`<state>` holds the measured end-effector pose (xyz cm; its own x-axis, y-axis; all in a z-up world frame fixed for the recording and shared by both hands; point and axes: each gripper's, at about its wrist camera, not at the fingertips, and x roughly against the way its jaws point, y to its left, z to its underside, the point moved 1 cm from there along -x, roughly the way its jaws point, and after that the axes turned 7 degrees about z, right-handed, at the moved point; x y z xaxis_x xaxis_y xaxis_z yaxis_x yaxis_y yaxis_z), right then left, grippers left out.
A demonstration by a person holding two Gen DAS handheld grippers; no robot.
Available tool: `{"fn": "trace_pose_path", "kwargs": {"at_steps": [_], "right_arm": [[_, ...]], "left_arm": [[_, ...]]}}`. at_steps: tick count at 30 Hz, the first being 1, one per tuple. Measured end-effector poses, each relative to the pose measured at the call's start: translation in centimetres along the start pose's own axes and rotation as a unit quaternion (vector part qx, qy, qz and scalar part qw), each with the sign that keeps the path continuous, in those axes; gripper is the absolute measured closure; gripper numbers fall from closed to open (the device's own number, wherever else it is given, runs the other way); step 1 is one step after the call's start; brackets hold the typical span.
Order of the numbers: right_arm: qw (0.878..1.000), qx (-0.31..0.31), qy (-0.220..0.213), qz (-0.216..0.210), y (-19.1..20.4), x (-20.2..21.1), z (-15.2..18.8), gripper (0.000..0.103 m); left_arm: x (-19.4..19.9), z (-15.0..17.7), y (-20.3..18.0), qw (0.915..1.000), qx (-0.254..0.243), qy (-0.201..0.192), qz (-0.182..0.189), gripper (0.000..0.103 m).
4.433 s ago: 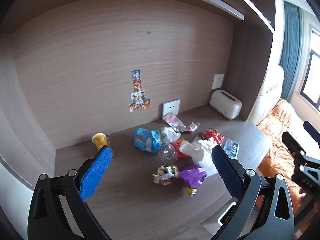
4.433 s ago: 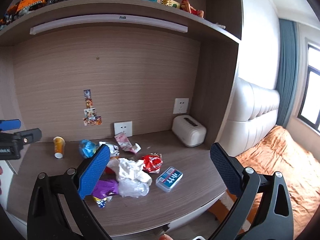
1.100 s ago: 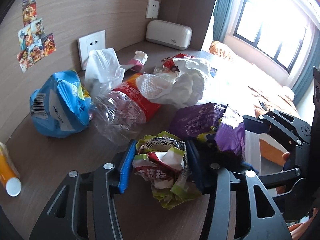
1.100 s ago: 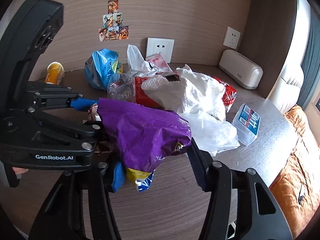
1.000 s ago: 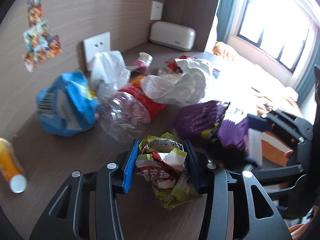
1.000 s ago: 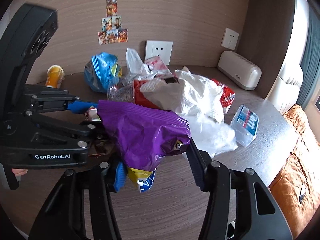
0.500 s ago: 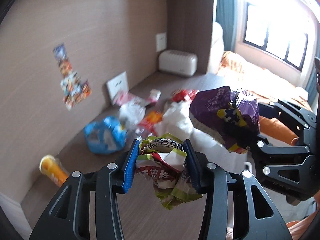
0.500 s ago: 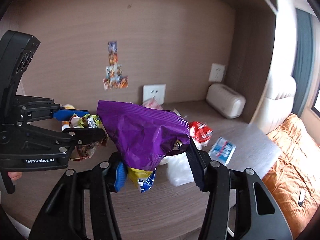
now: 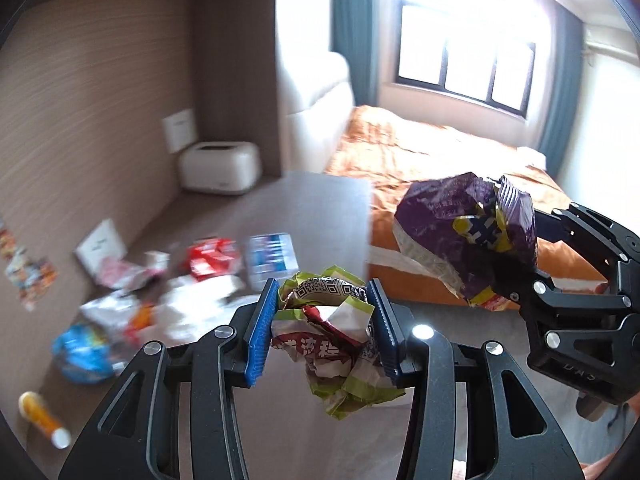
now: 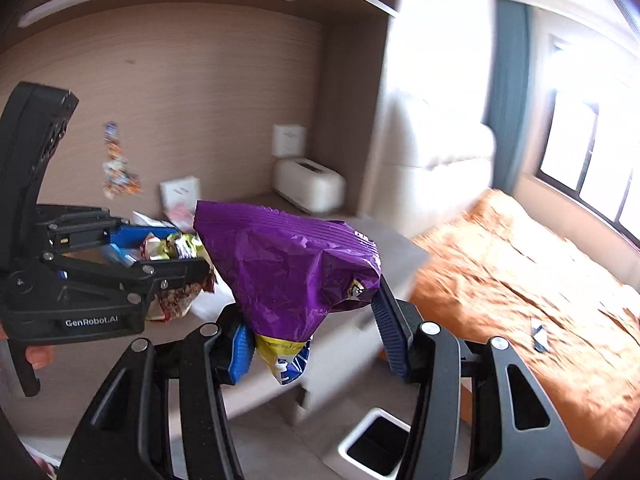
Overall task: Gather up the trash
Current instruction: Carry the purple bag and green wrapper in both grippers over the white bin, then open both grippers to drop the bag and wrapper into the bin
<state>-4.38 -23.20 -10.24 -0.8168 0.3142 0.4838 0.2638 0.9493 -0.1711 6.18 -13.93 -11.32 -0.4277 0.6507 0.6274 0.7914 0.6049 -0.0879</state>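
My left gripper point(image 9: 322, 330) is shut on a crumpled green and red snack wrapper point(image 9: 332, 336), held in the air above the desk. My right gripper point(image 10: 316, 332) is shut on a purple snack bag point(image 10: 288, 268), also held up; the bag shows in the left wrist view point(image 9: 464, 228) to the right. The left gripper and its wrapper point(image 10: 176, 264) show at the left of the right wrist view. A white trash bin point(image 10: 376, 446) with a dark opening stands on the floor below the right gripper.
The wooden desk point(image 9: 320, 208) carries more trash: a blue bag point(image 9: 80, 354), a red packet point(image 9: 210, 260), a clear box point(image 9: 272, 258), white plastic point(image 9: 192, 308) and an orange cup point(image 9: 40, 420). A white box point(image 9: 220, 166) stands in the corner. An orange bed point(image 10: 520, 272) is at right.
Both grippers have lifted their wrappers off the desk and swung right, away from the trash pile toward the bed side. The white bin has come into the right wrist view.
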Motion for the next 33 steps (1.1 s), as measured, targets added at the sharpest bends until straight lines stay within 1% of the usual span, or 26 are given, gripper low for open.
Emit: {"fn": "trace_pose_path", "kwargs": {"at_steps": [1,2,5,7,8,11,13,14,16,17,20,21,22,23,25,26,28,29,30,32,33], "right_arm": [[1.000,-0.005,0.007,0.011,-1.5,-0.2,0.9,0.049],[1.000,-0.010,0.015,0.016,-3.1,-0.4,1.7,0.049],[0.999,-0.020,0.033,0.029,-7.3,-1.1,4.5,0.049],[0.998,-0.019,0.043,0.035,-9.6,-1.8,6.2,0.049],[0.998,-0.017,0.046,0.039,-10.5,-2.3,6.9,0.049],[0.996,-0.012,0.073,0.047,-13.7,-4.9,9.9,0.049],[0.995,-0.017,0.093,0.043,-15.8,-7.1,12.4,0.049],[0.994,-0.017,0.097,0.043,-16.4,-7.7,13.4,0.049],[0.993,-0.016,0.113,0.039,-18.0,-10.4,16.7,0.049],[0.992,-0.018,0.119,0.037,-18.5,-11.7,18.2,0.049],[0.990,-0.023,0.137,0.026,-19.6,-16.3,23.2,0.049],[0.989,-0.022,0.142,0.024,-19.7,-17.7,24.8,0.049],[0.988,-0.021,0.151,0.021,-19.8,-19.4,26.7,0.049],[0.987,-0.021,0.156,0.017,-19.8,-20.7,28.1,0.050],[0.985,-0.022,0.170,0.012,-19.9,-24.1,31.9,0.049],[0.984,-0.023,0.174,0.009,-19.9,-25.5,33.6,0.049],[0.982,-0.020,0.186,0.004,-19.8,-28.6,37.5,0.050],[0.982,-0.020,0.188,0.001,-19.8,-29.8,38.7,0.050],[0.982,-0.019,0.190,-0.002,-19.7,-31.1,40.3,0.049],[0.980,-0.013,0.199,-0.019,-19.2,-33.3,42.9,0.046],[0.980,-0.003,0.200,-0.022,-18.8,-34.4,44.2,0.037]], "left_arm": [[-1.0,-0.1,-1.2,1.0000,-0.003,0.004,0.008,0.058],[-2.7,-0.2,-2.8,0.9998,-0.005,0.011,0.019,0.058],[-6.7,-0.3,-6.9,0.9990,-0.010,0.022,0.037,0.058],[-9.2,-0.1,-9.1,0.9983,-0.009,0.030,0.048,0.058],[-11.2,0.2,-10.5,0.9977,-0.006,0.035,0.058,0.058],[-16.2,1.5,-13.3,0.9957,0.000,0.051,0.077,0.058],[-19.6,2.4,-14.7,0.9946,0.002,0.068,0.078,0.058],[-21.9,3.4,-15.6,0.9940,0.001,0.075,0.080,0.058],[-25.0,5.0,-16.6,0.9927,0.000,0.089,0.082,0.058],[-27.6,6.5,-17.2,0.9920,-0.004,0.097,0.081,0.058],[-33.0,10.2,-18.1,0.9893,-0.009,0.119,0.085,0.058],[-35.7,12.2,-18.4,0.9878,-0.013,0.128,0.087,0.058],[-37.4,13.3,-18.4,0.9867,-0.014,0.135,0.089,0.058],[-39.9,15.3,-18.6,0.9855,-0.016,0.143,0.091,0.058],[-43.5,18.1,-18.4,0.9832,-0.018,0.154,0.096,0.058],[-45.8,20.1,-18.4,0.9820,-0.020,0.159,0.099,0.058],[-48.8,22.9,-18.1,0.9810,-0.021,0.164,0.102,0.058],[-50.7,24.7,-17.8,0.9800,-0.016,0.168,0.105,0.058],[-51.8,25.6,-17.6,0.9799,-0.014,0.168,0.106,0.058],[-54.2,28.0,-16.7,0.9807,-0.003,0.166,0.103,0.054],[-55.0,28.8,-16.3,0.9820,0.000,0.165,0.091,0.043]]}}
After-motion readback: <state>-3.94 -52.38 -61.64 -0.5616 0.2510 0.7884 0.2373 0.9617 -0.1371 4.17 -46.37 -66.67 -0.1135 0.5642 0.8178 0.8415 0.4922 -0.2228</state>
